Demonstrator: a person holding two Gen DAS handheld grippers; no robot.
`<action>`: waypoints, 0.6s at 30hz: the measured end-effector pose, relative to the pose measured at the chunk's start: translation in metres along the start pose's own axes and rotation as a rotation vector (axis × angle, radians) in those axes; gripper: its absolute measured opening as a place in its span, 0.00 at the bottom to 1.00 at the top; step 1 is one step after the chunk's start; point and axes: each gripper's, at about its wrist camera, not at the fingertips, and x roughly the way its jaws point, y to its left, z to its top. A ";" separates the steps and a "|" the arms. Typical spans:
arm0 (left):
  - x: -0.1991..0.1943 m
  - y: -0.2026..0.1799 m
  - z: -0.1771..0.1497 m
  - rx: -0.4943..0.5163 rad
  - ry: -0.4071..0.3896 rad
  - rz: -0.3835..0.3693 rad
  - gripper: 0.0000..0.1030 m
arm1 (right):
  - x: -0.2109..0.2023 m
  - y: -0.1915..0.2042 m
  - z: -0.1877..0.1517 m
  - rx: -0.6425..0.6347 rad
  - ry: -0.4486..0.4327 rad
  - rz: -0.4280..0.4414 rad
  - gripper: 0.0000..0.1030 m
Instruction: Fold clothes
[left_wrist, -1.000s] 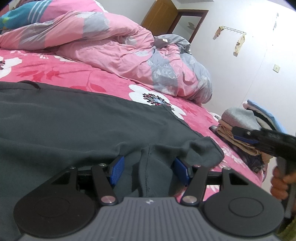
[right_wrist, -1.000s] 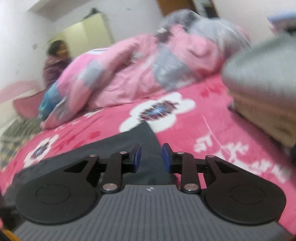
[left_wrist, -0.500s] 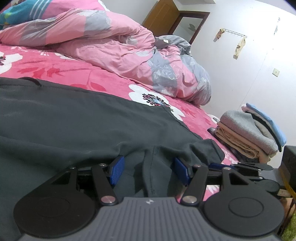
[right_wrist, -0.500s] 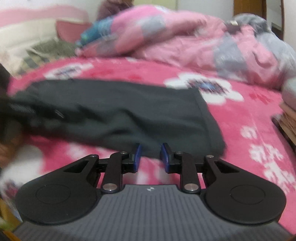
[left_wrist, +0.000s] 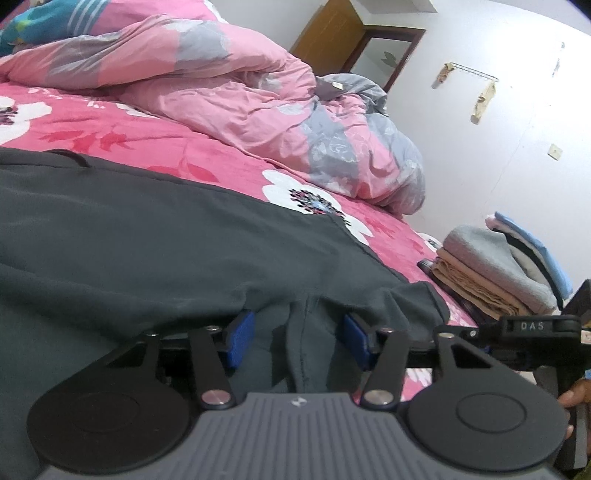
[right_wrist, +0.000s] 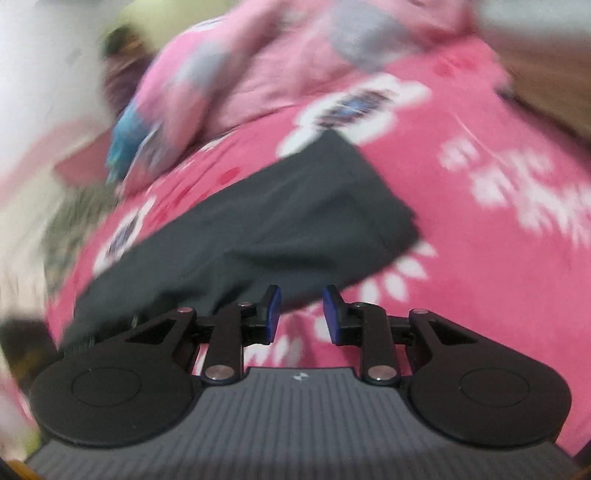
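Note:
A dark grey garment (left_wrist: 166, 240) lies spread on the pink flowered bedsheet (left_wrist: 155, 129). My left gripper (left_wrist: 298, 340) rests at its near edge, where a raised fold of the cloth stands between the blue pads (left_wrist: 240, 339). The jaws are closing, and a gap still shows on each side of the fold. In the blurred right wrist view the garment's corner (right_wrist: 295, 221) lies just ahead of my right gripper (right_wrist: 301, 314). Its jaws stand a narrow gap apart and are opening a little, with only bedsheet between them. A hand (left_wrist: 572, 397) holds that gripper's black body at the right edge of the left wrist view.
A crumpled pink and grey duvet (left_wrist: 240, 99) fills the far side of the bed. A stack of folded clothes (left_wrist: 498, 273) sits at the bed's right end by the white wall. A brown door (left_wrist: 325, 33) stands behind. A blurred person (right_wrist: 118, 66) is at the far left.
The left jaws have narrowed around the cloth fold. The right gripper came down from the upper right to beside the left one, and its view rolled and swung over the garment's corner.

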 end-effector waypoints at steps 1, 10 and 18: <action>0.000 0.002 0.000 -0.010 -0.001 0.000 0.46 | 0.000 -0.005 0.001 0.033 -0.014 -0.008 0.24; 0.001 0.002 0.001 -0.013 0.000 0.017 0.43 | -0.006 -0.011 0.011 0.013 -0.136 0.025 0.24; 0.001 0.002 0.001 -0.017 -0.001 0.037 0.38 | 0.015 0.020 0.003 -0.031 -0.124 0.236 0.24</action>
